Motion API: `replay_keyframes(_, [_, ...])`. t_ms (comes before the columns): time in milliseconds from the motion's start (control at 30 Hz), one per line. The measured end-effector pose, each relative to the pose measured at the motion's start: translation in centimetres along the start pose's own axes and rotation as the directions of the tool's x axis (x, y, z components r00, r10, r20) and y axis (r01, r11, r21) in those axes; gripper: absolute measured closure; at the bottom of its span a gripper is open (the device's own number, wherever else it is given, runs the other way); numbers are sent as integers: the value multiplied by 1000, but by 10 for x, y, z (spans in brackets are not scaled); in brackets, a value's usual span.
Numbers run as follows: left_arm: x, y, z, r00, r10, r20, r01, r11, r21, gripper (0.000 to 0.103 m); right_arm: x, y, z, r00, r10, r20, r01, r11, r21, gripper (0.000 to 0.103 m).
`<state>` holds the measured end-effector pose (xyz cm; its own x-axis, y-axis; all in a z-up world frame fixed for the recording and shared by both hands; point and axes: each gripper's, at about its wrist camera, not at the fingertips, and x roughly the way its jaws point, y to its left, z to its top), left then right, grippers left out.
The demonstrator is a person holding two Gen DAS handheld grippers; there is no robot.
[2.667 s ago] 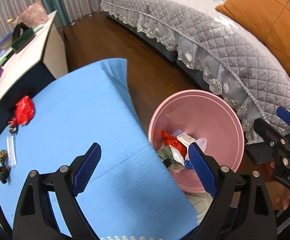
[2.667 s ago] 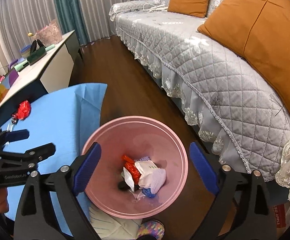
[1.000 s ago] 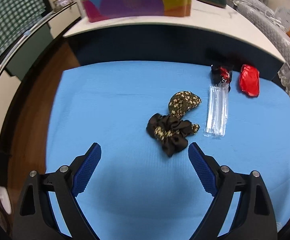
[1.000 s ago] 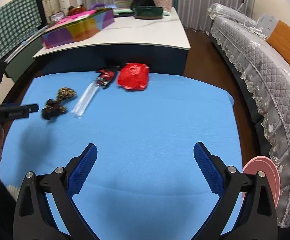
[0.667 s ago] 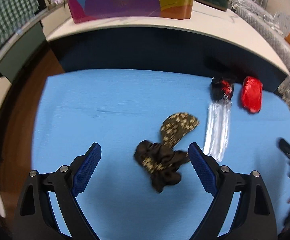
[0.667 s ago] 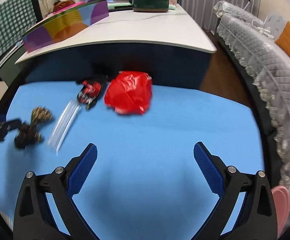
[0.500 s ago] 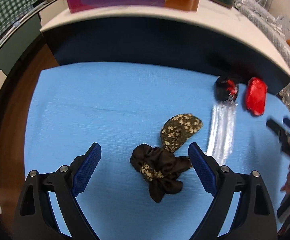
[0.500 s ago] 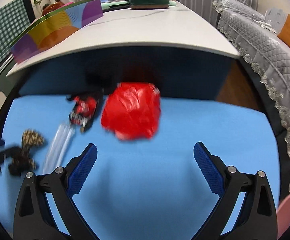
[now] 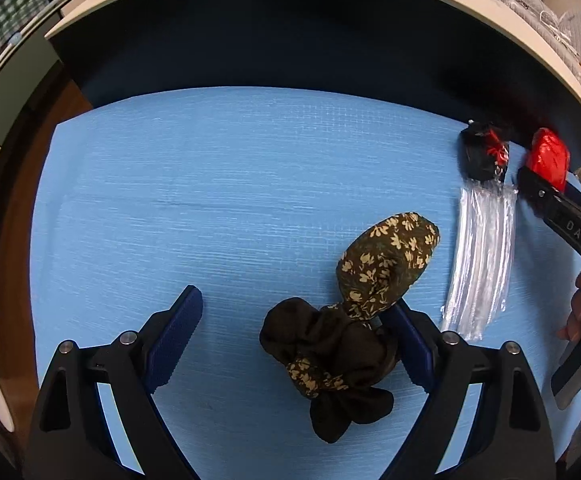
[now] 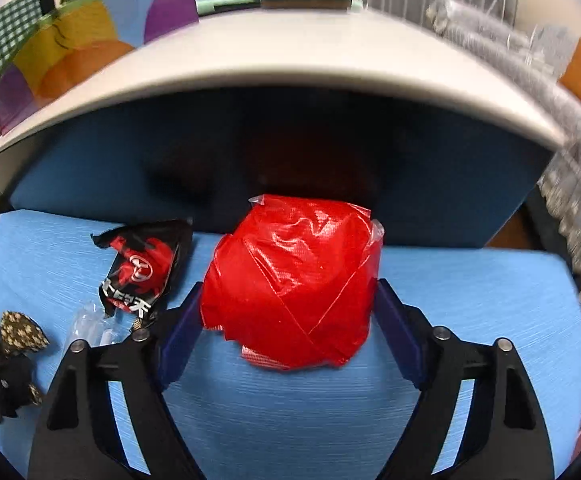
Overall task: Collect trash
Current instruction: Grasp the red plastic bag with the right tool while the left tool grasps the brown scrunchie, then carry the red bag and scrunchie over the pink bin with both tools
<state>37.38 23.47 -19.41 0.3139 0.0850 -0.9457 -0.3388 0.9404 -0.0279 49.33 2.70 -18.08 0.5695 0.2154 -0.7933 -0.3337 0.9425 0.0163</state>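
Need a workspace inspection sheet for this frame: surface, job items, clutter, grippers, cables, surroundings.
Surface: blue cloth covers the low table; bare apart from the items below.
Job's things: red plastic bag, black-and-red snack wrapper, clear plastic sleeve, all lying on the cloth.
Clutter: dark floral fabric bundle, trash or not unclear.
Grippers: right gripper straddles the red plastic bag, jaws closing, pads at its sides, firm contact not clear. Left gripper open, the bundle between its fingers, nearer the right finger.
Cables: nothing seen.
Surroundings: white-topped counter behind the table, with a colourful box on it; grey sofa cover at right.
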Motion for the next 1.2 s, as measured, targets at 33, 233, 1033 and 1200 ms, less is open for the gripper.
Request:
replay_keyframes(33, [0,0,0,1000,1,1,-1,1000,1,17,-4,0,-1,1000,4,9,-4,1000,-9,26])
replay_keyframes(233, [5,2,4,1000,-19,-20,19,1000,-16,17,-46,-14,-6,1000,9,27,-9,1000,-13,27])
replay_keyframes(1033, [-134,-65,-79,986,-42,159,21,992,127,77,-281,-109,-147,993,-84,82,77,993,93,27])
replay_keyframes(1200, [-167,-96,-116,978,-75,192,40,982,182,77,-302,-127,-163,990,-82,112,68,990,120,27])
